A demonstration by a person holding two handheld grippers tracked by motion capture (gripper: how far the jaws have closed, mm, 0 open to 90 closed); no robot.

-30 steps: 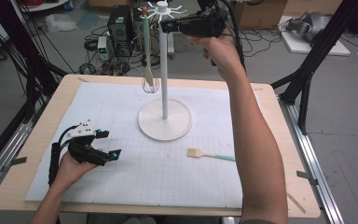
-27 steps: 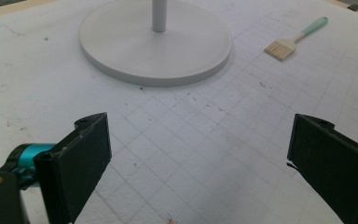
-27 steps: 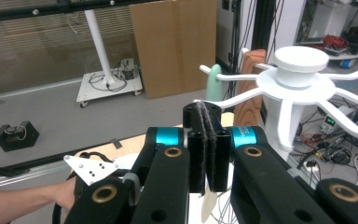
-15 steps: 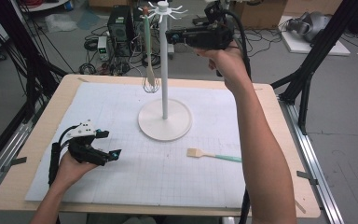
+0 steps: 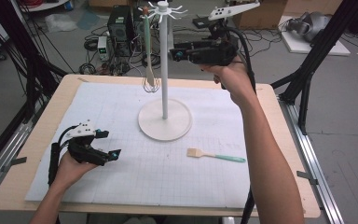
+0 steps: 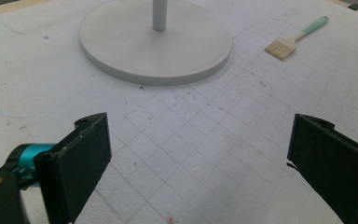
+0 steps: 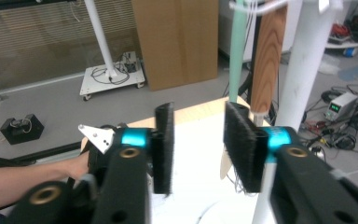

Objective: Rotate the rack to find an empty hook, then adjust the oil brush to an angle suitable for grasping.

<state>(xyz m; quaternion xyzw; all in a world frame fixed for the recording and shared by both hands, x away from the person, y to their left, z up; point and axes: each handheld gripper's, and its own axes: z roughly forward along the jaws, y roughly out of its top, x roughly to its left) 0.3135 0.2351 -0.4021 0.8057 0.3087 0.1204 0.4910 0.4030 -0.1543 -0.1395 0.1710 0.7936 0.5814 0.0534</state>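
Hanging utensils: two up, one brush to go

Dangling already from the white hook-topped stand [image 5: 164, 70] are a mint-handled wire whisk [image 5: 150, 65] and a wooden-handled utensil [image 7: 266, 60]. The mint-handled pastry brush [image 5: 216, 156] lies on the white gridded mat [image 5: 135, 182], waiting. The right gripper [image 5: 176, 54] has sunk and drawn back from the hooks; its jaws have just been opening, empty. The left gripper [image 5: 113, 154] rests spread, unmoved.

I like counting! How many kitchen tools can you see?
3: a whisk and a wooden-handled tool hang on the stand; a brush lies on the table. More may hide.
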